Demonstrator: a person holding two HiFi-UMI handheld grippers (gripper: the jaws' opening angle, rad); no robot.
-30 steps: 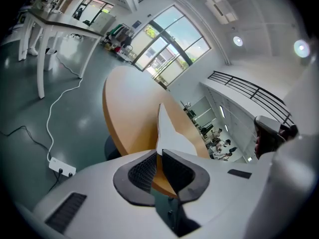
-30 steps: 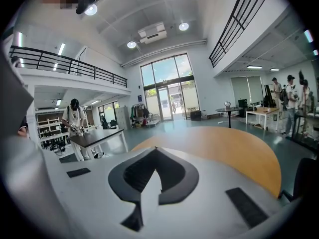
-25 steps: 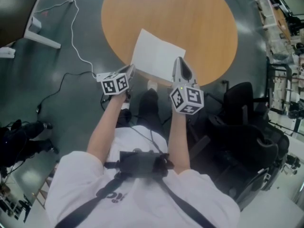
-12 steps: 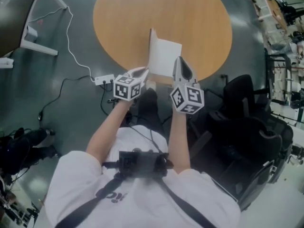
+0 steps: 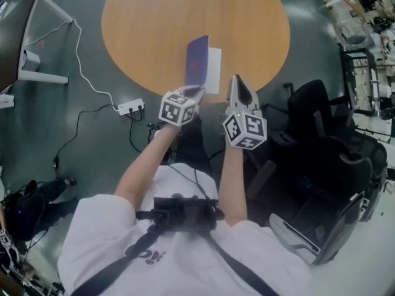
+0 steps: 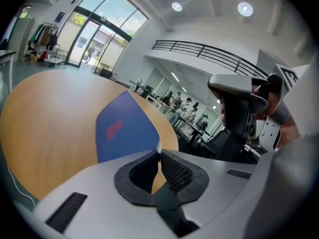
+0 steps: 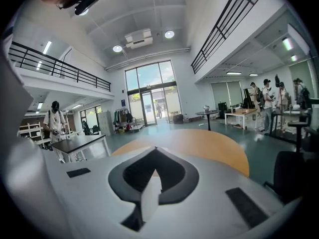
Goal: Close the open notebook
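Lower centre of the head view: left gripper [image 5: 196, 92] is clamped on the notebook's [image 5: 204, 73] blue cover [image 5: 197, 60], which stands nearly upright. Right gripper [image 5: 236, 79] pinches a white page [image 7: 149, 193]. The notebook sits mid-frame at the round wooden table's [image 5: 148, 29] near edge.

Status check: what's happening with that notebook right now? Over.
Both shut: left tongs pinch the blue cover, raised near upright; right tongs clamp the white page. Half closed on the table, nothing blocking.

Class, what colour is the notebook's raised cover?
Blue, with a small red mark. The cover shows best in the left gripper view.
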